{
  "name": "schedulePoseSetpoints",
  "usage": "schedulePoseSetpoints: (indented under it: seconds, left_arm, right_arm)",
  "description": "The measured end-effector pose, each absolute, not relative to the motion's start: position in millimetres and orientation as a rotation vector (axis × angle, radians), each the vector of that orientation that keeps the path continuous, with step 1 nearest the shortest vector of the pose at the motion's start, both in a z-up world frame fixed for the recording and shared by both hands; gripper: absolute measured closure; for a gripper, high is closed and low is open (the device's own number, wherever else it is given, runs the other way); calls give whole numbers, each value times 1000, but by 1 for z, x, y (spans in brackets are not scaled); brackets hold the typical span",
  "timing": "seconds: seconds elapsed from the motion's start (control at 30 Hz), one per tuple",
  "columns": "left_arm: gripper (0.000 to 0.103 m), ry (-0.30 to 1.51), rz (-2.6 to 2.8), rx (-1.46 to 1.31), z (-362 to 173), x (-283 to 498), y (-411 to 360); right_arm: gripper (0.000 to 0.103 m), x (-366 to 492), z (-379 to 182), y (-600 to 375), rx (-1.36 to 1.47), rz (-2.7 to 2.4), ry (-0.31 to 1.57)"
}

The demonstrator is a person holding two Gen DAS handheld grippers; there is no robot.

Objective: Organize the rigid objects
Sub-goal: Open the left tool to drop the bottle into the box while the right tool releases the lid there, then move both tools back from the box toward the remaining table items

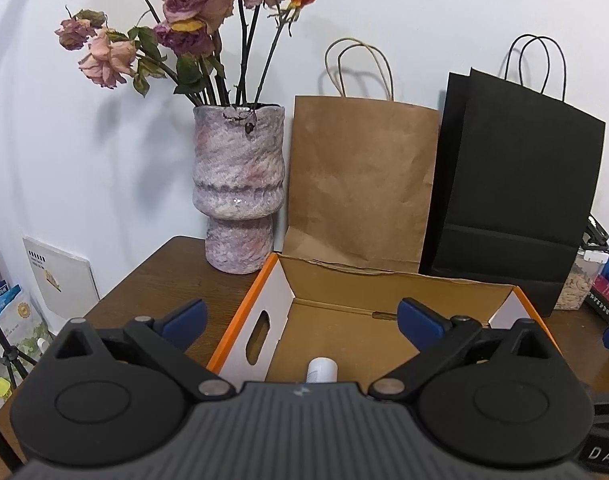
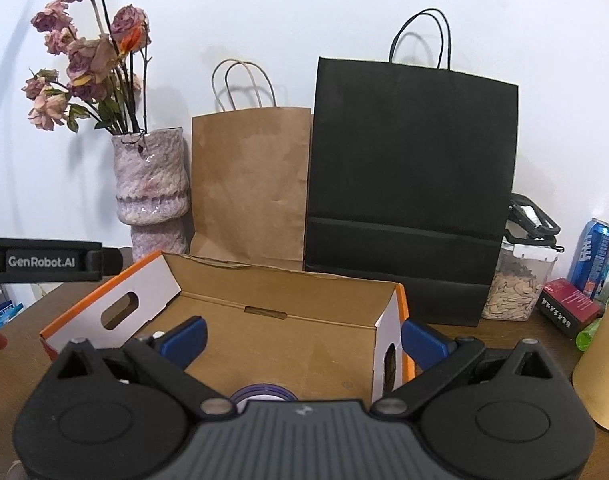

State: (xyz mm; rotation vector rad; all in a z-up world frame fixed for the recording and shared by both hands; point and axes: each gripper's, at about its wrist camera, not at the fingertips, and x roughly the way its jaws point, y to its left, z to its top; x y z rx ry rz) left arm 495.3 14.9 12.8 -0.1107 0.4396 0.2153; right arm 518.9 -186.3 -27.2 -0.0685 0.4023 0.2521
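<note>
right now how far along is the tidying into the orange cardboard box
Partly done. A small white bottle and a purple-rimmed round object already lie in the open orange-edged cardboard box. Nothing is in hand: the left gripper and right gripper both stand open and empty. The red-and-black box and blue can remain on the table.

White bottle point(image 1: 322, 369) and purple tape roll point(image 2: 261, 393) half hidden by claws

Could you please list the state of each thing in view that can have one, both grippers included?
left gripper: open, nothing between the pads.
right gripper: open, holding nothing.
cardboard box: open-topped, upright.
white bottle: inside the box.
tape roll: inside the box, lying flat.
brown bag: upright against the wall.
black bag: upright.
seed container: partly filled, lid latched.
</note>
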Motion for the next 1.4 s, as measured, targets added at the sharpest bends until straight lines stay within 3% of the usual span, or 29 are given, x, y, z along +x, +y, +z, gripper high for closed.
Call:
schedulePoseSetpoints:
  seconds: [1.4]
  left_arm:
    - [0,439,161,-66,6,339,-3]
  right_arm:
    - [0,364,-32,-220,-54,231,394]
